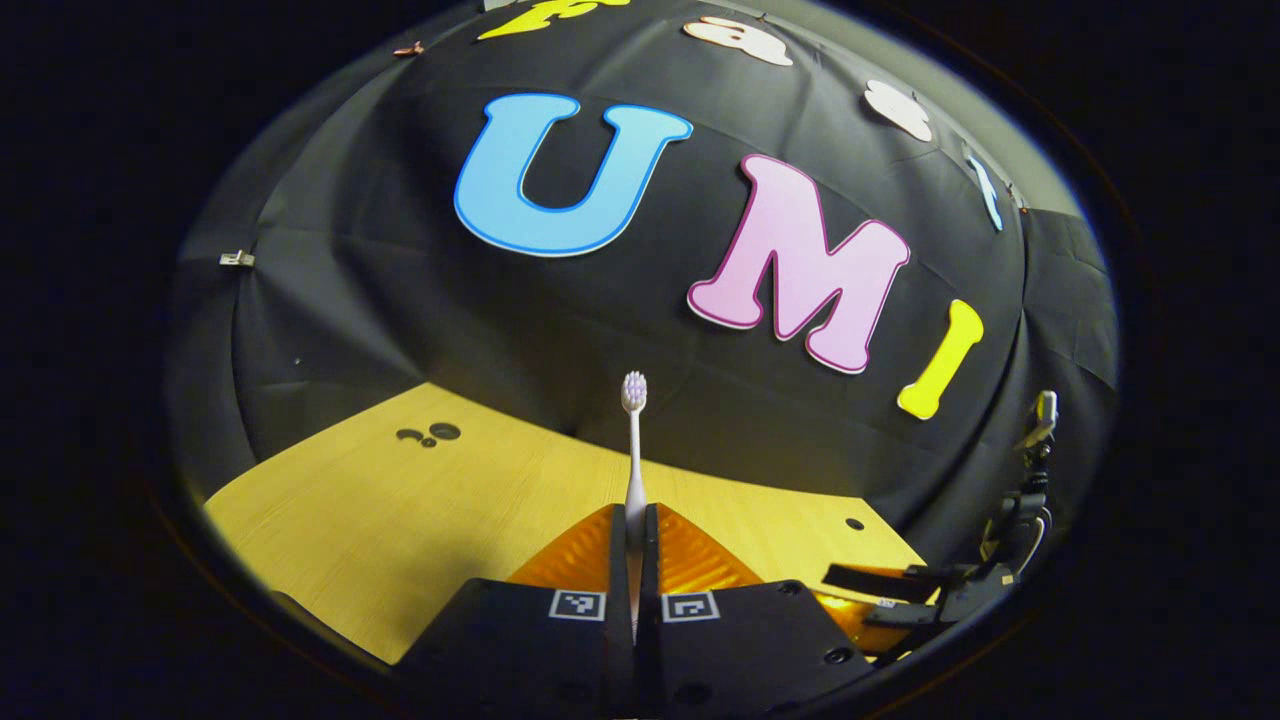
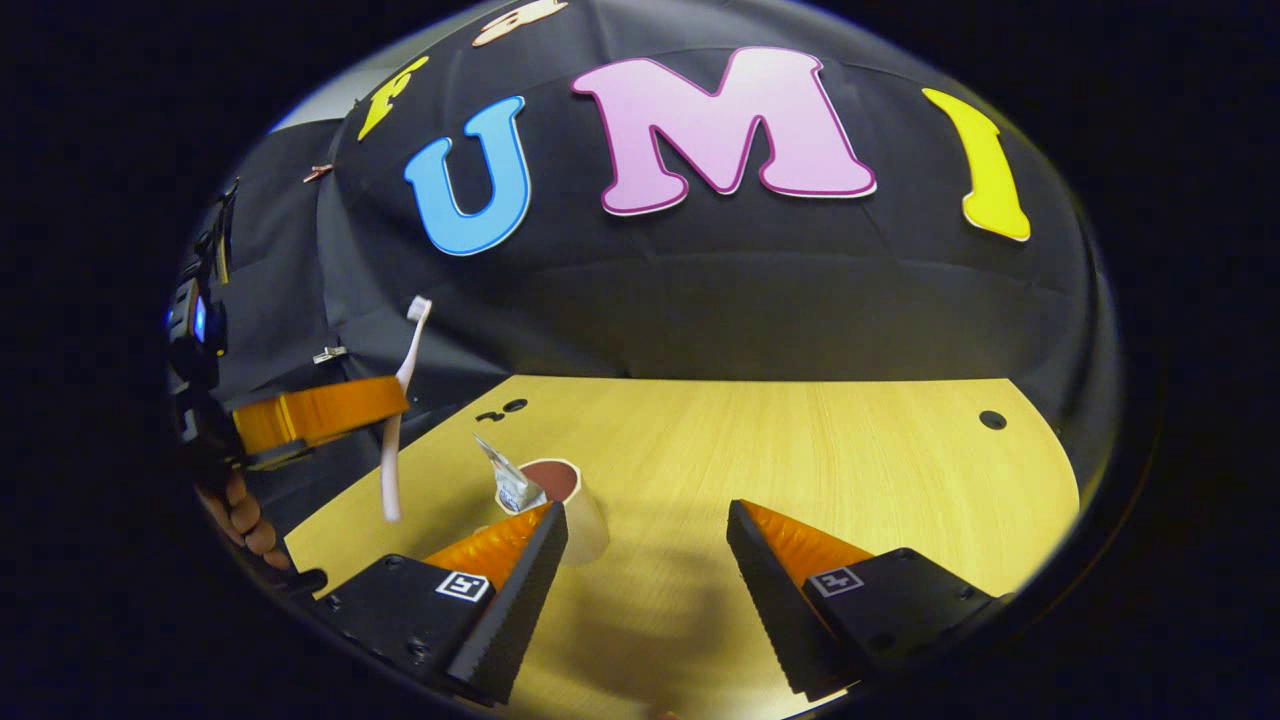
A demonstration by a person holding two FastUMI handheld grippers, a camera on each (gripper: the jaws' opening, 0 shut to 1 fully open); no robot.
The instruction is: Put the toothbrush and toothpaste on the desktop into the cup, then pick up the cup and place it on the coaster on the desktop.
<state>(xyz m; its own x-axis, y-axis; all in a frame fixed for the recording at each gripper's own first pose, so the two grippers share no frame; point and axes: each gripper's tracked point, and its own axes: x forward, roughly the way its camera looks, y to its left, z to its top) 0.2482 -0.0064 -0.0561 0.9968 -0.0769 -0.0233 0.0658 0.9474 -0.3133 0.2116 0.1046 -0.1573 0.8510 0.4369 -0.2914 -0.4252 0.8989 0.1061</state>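
In the left gripper view, the left gripper (image 1: 634,535) is clenched on the toothbrush (image 1: 634,440), both fingers pressing its handle so the bristled head stands upright above the desktop (image 1: 400,500). In the right gripper view, the right gripper (image 2: 646,530) hangs released, its jaws spread wide and holding nothing, just beside the cup (image 2: 575,505) that stands on the wood. The toothpaste (image 2: 505,475) already leans inside the cup, its crimped end poking above the rim. Farther off to the left of that view, the toothbrush hangs in the other gripper above the desk edge, near the cup but apart from it. The coaster is hard to make out; I can't place it. The step in hand looks like bringing the toothbrush to the cup. Next, the left gripper probably needs to carry the handle over the cup's mouth, lower it beside the tube, and let go.
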